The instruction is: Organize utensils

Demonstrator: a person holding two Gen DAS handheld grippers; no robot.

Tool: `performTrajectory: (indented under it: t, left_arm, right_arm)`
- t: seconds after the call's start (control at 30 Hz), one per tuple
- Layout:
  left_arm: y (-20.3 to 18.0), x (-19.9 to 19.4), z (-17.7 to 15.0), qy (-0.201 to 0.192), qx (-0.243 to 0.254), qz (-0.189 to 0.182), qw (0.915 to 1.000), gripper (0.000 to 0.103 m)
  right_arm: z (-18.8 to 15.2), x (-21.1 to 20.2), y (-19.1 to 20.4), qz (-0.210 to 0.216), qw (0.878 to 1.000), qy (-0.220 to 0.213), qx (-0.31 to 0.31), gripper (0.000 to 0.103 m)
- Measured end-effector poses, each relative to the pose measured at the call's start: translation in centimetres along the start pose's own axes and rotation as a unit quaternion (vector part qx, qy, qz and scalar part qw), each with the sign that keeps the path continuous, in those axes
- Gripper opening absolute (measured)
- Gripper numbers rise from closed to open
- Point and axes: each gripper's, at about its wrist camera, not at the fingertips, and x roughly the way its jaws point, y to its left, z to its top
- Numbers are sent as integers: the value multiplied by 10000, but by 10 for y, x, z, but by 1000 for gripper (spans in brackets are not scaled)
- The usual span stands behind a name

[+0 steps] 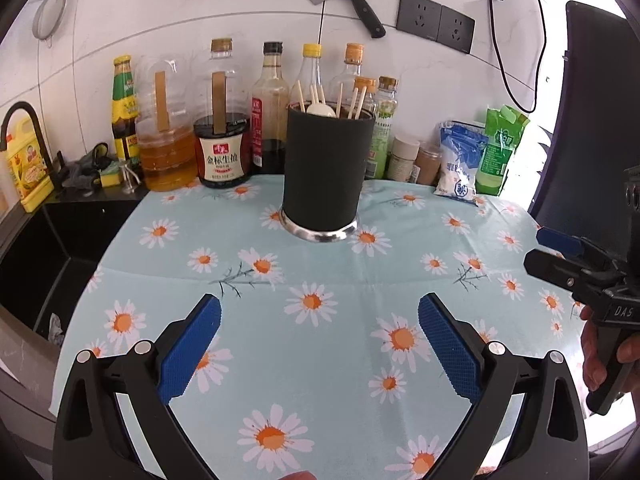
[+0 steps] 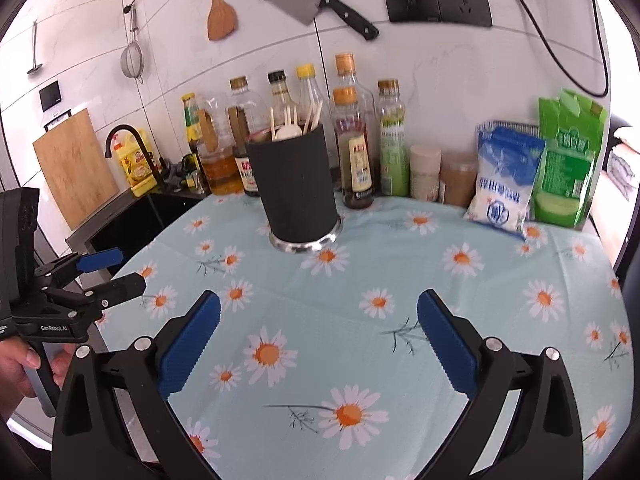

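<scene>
My left gripper [image 1: 319,354] and right gripper [image 2: 319,350] hang over the bare near table [image 1: 340,420], fingers wide and empty. Chopsticks [image 1: 352,100] and spoon [image 1: 322,110] stand upright in the black holder [image 1: 326,168] near the far edge, apparently sorted. The right gripper's side reads "DAS"; the left's reads "GenRobot.AI".

The utensil holder [image 1: 323,172] is standing mid-frame on the tabletop [image 1: 320,340], chopsticks [image 1: 344,100] sitting inside it, bottles [image 1: 224,120] lining up behind, packets [image 1: 460,160] sitting at right.
</scene>
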Motion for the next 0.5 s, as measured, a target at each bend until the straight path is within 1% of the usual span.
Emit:
performTrajectory:
  t: [0.13, 0.33, 0.5]
  left_arm:
    - [-2, 1, -4, 30, -10, 21, 10000, 97]
    - [-7, 6, -11, 175, 23, -66, 9998, 97]
    - [-7, 4, -13, 137, 16, -80, 9999, 97]
  right_arm:
    - [-5, 3, 1, 52, 9999, 133, 78, 98]
    - [-7, 5, 4, 47, 9997, 234, 61, 98]
    - [-7, 4, 4, 41, 9997, 240, 51, 98]
